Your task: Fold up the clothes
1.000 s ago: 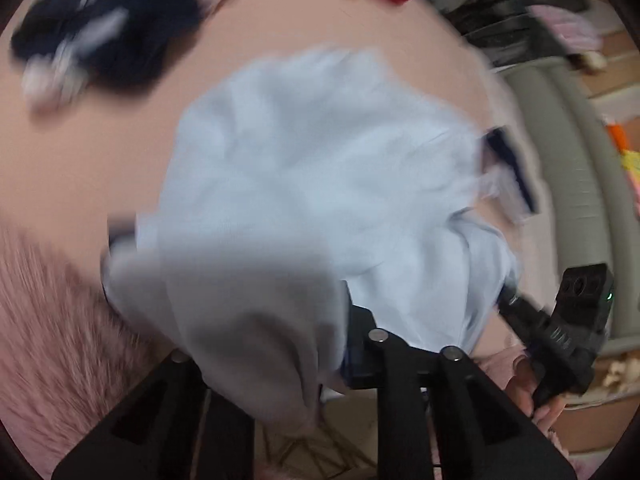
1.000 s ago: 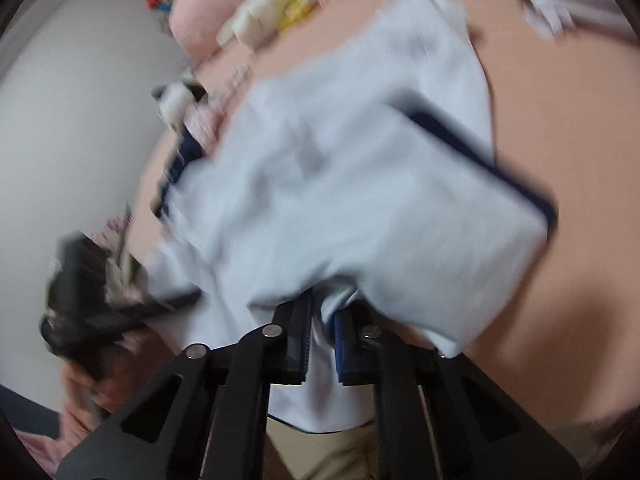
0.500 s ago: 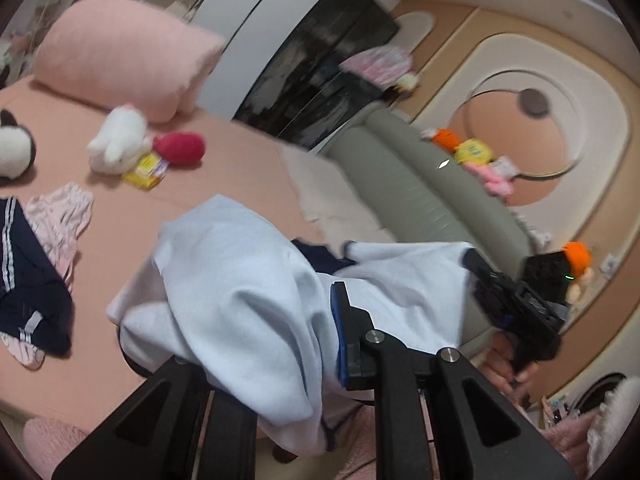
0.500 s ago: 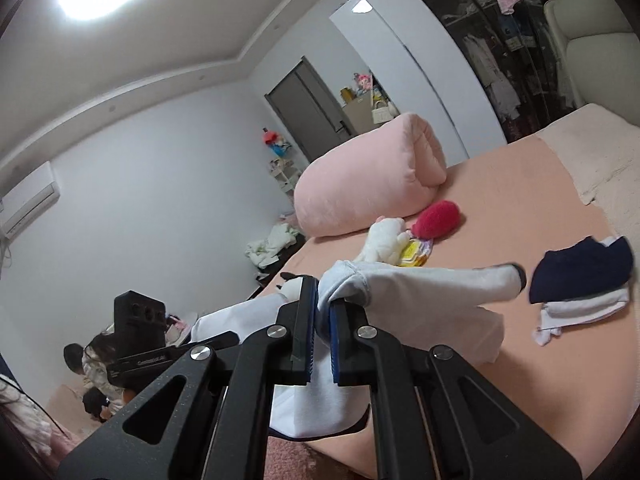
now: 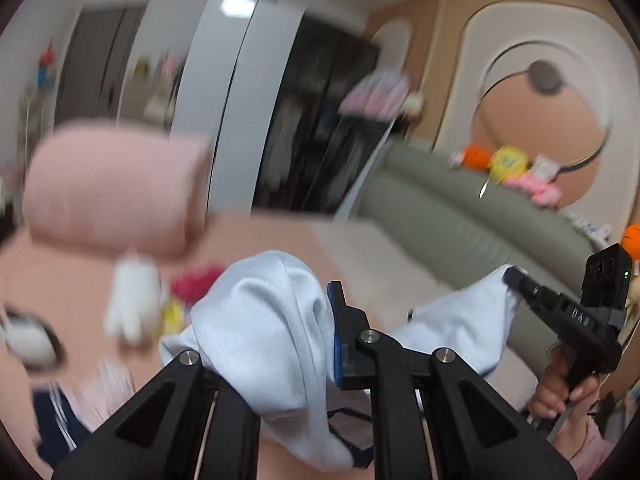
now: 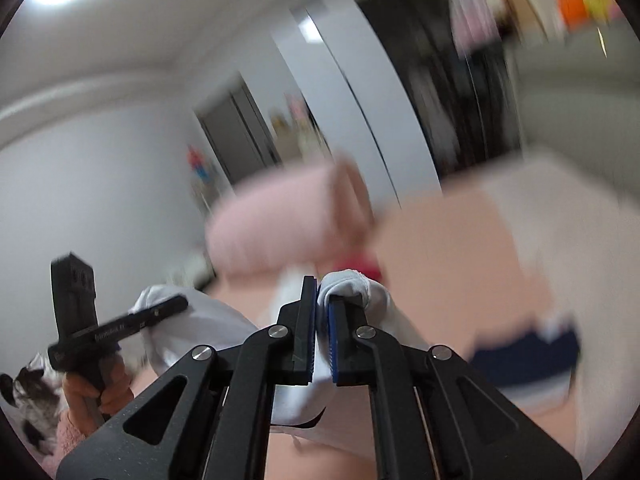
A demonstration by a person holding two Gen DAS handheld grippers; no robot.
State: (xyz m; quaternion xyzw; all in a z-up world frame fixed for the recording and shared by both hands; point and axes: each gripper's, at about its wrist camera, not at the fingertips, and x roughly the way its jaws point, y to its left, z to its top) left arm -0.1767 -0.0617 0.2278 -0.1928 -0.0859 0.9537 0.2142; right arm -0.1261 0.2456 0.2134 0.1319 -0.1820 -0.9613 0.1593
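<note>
Above the peach bed [image 5: 48,276], you had the pale blue garment [image 5: 264,328] lifted clear and slung between your two grippers. Your left gripper [image 5: 276,344] was clamped on a thick bunch of the cloth, which bulged out over its fingers at 12 o'clock of that view and spilled down between them toward 6. Your right gripper [image 6: 322,320] pinched another part of the same garment [image 6: 352,288], its jaws nearly together with a thin fold trapped between the blue pads; the cloth sagged below it toward 6 o'clock. In the left wrist view that right gripper [image 5: 516,280] stood out at 3 o'clock with the fabric stretched toward it.

By my reading, you were early in this piece: it hung crumpled in the air, with no flat fold visible and nothing laid out on the bed. Spreading, folding and setting it down all remained. At 4 o'clock of the right wrist view a navy and white pile [image 6: 528,360] lay on the bed; it looked like folded clothes, though blur left that uncertain. More loose clothing [image 5: 64,412] lay at 8 o'clock of the left wrist view, apparently unfolded.
</note>
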